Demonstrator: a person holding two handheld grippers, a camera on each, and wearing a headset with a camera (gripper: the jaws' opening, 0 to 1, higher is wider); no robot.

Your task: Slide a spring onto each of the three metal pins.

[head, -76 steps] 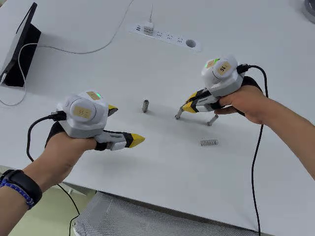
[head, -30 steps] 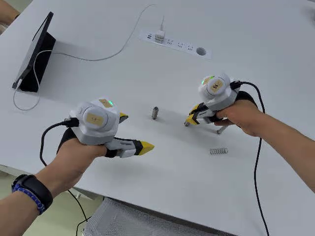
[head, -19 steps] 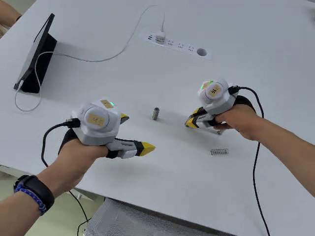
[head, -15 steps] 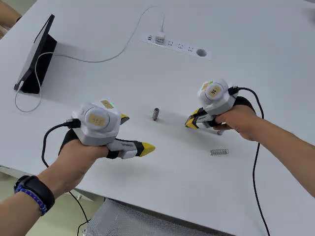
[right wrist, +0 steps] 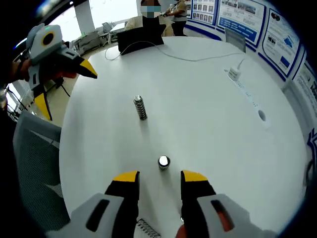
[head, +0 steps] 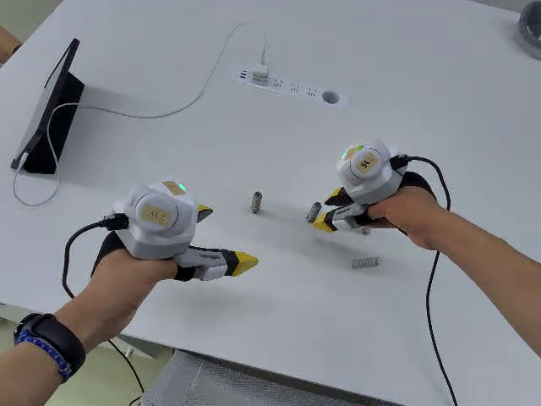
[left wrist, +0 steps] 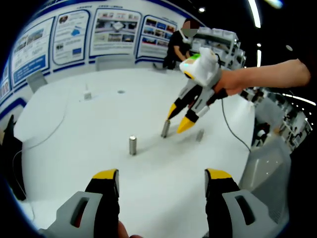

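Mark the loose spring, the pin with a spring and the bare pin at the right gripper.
loose spring (head: 365, 263): head view, middle coils.
pin with a spring (head: 256, 201): head view, coils.
bare pin (right wrist: 164, 162): right gripper view, shiny top.

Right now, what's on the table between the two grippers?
In the head view, a pin with a spring on it stands between them; a bare pin sits at the right gripper.

Covered and cropped parts
The third pin (head: 365, 230) is almost wholly covered by the right gripper (head: 325, 213) and the hand (head: 407, 211) holding it. The loose spring (right wrist: 147, 227) is partly hidden behind that gripper's jaw. A dark round object (head: 532, 25) is cut off at the far right edge.
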